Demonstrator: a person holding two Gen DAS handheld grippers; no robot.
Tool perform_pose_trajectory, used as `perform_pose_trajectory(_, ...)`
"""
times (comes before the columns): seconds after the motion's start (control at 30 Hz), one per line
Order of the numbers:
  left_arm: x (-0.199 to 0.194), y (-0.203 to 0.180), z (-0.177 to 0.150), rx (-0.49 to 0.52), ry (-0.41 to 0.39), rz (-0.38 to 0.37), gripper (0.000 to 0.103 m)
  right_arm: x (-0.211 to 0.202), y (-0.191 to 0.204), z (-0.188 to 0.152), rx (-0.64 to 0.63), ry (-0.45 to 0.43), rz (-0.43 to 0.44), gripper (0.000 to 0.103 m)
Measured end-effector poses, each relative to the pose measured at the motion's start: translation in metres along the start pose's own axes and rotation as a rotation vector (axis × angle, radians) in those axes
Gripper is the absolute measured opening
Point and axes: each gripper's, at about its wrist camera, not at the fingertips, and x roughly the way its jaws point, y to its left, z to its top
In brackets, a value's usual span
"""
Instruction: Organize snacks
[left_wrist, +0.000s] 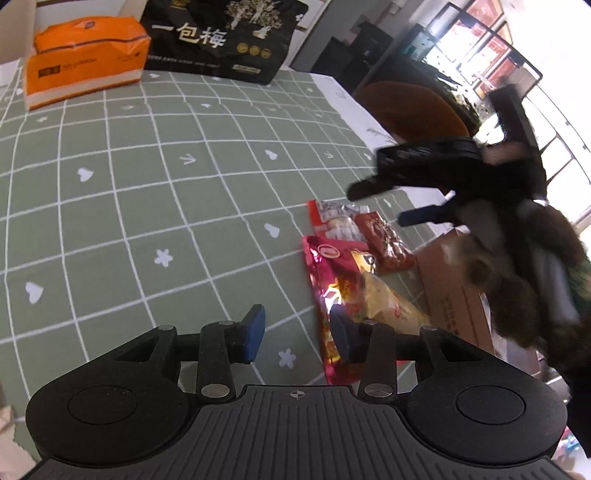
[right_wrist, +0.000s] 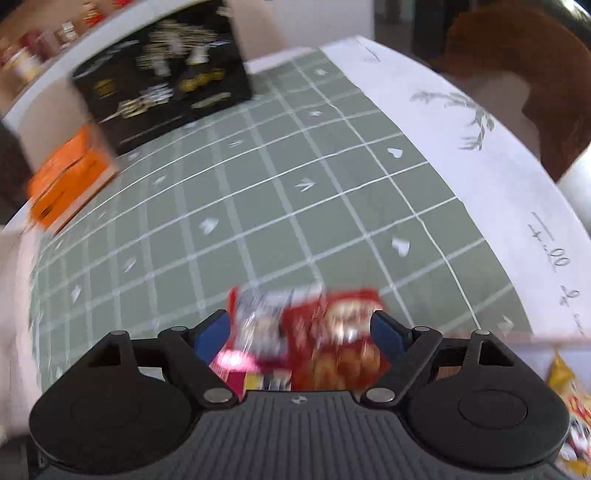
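Note:
Several snack packets lie on the green checked tablecloth (left_wrist: 147, 206): a pink foil packet (left_wrist: 328, 266), a yellow one (left_wrist: 391, 306), a dark red one (left_wrist: 388, 240) and a red-and-clear one (left_wrist: 336, 218). My left gripper (left_wrist: 297, 338) is open, low over the cloth, its right finger over the pink packet's edge. My right gripper (left_wrist: 384, 201) hovers open above the far packets. In the blurred right wrist view my right gripper (right_wrist: 301, 332) is open, with the red packet (right_wrist: 332, 332) and the clear packet (right_wrist: 258, 317) below between its fingers.
An orange tissue pack (left_wrist: 85, 62) and a black printed bag (left_wrist: 221, 40) stand at the far end. A cardboard box (left_wrist: 454, 291) sits at the table's right edge. A brown chair (right_wrist: 517, 74) stands beyond the white cloth border (right_wrist: 480, 158).

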Motion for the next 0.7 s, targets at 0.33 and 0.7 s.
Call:
perform_pose_trajectory(0.33, -0.009, 0.023, -0.007, -0.063, -0.020, 0.020, 0.043, 0.024, 0.025, -0.021, -0.027, 0.075, -0.019, 0.054)
perform_pose_trajectory(0.7, -0.008, -0.028, -0.034, 0.220, 0.075, -0.080, 0.043, -0.037, 0.019, -0.133, 0.040, 0.105, 0.141, 0.053)
